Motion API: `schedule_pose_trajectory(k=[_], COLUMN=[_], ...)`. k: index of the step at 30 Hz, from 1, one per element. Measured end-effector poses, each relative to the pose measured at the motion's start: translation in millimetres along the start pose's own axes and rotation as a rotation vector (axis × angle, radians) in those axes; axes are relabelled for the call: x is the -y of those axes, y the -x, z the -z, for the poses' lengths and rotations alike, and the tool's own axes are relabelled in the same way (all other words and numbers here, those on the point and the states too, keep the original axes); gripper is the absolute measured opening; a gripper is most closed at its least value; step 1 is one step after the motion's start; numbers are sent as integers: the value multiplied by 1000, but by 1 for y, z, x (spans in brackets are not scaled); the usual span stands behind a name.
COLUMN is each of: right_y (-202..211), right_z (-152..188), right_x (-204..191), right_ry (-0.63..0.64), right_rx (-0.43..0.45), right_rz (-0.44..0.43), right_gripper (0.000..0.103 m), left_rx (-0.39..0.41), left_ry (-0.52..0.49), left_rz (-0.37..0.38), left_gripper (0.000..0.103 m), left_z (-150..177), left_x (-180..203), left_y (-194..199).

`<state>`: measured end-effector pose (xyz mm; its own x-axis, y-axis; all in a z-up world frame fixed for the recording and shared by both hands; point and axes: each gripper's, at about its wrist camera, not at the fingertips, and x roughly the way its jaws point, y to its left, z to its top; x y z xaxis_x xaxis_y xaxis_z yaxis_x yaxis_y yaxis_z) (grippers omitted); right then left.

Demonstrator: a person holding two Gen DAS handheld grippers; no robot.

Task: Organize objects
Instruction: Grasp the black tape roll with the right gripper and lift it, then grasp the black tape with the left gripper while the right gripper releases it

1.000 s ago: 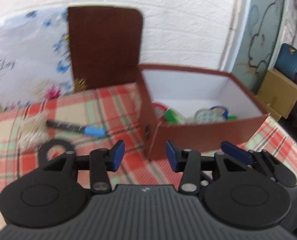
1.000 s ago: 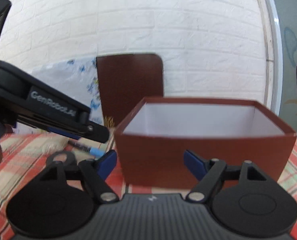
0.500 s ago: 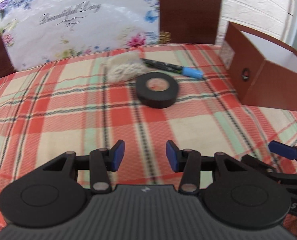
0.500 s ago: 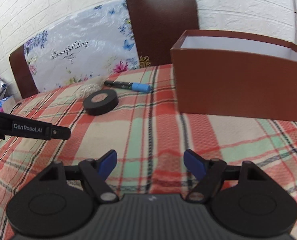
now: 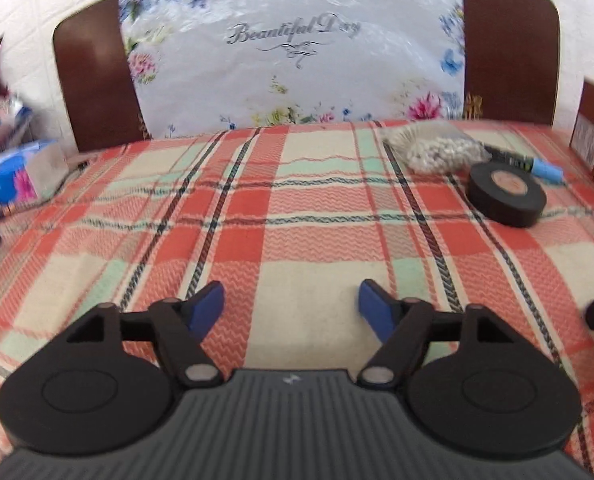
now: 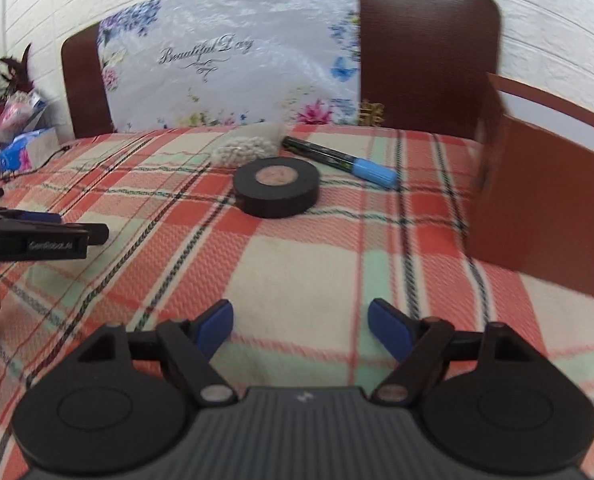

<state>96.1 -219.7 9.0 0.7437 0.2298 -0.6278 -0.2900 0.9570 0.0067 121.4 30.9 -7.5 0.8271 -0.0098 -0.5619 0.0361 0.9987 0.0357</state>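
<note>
A black tape roll (image 6: 276, 192) lies flat on the plaid tablecloth, straight ahead of my right gripper (image 6: 301, 320), which is open and empty, well short of it. Behind the roll lie a black marker with a blue cap (image 6: 339, 162) and a small bag of white beads (image 6: 245, 148). The brown box (image 6: 545, 220) stands at the right. My left gripper (image 5: 291, 306) is open and empty over bare cloth; in its view the tape roll (image 5: 507, 199), marker (image 5: 537, 167) and bead bag (image 5: 441, 151) lie far right. The left gripper also shows in the right wrist view (image 6: 49, 236).
A floral "Beautiful Day" sheet (image 5: 293, 52) leans on brown chair backs (image 6: 425, 48) behind the table. Blue tissue packs (image 5: 17, 176) and clutter sit at the far left edge. The plaid cloth (image 5: 257, 240) stretches between the grippers and the objects.
Both grippers have swung left, away from the brown box. The left gripper's jaws have opened wider. The tape roll now lies centred ahead of the right gripper.
</note>
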Motion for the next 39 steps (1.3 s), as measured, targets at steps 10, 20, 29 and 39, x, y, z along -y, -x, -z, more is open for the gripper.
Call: schedule_pose_trajectory(k=[10,20,29,39], right_y=[-94,-61,75,127], right_z=[-73,-47,57,94], right_x=[-13,-6,88,127], right_ry=[53,45,-84,-101], right_rx=[7,-25,-29,9], right_rz=[-21,-63,188,271], right_gripper=[87,81,81,86], left_rx=[16,14,-42,-266], left_ry=[50,54,-1,-231], left_rz=[40,45,57,716], left_gripper=[80,81,77,72], left_z=[1,1,-8,-33], left_x=[-7,-9,17,225], left_y=[-3,-4,3,73])
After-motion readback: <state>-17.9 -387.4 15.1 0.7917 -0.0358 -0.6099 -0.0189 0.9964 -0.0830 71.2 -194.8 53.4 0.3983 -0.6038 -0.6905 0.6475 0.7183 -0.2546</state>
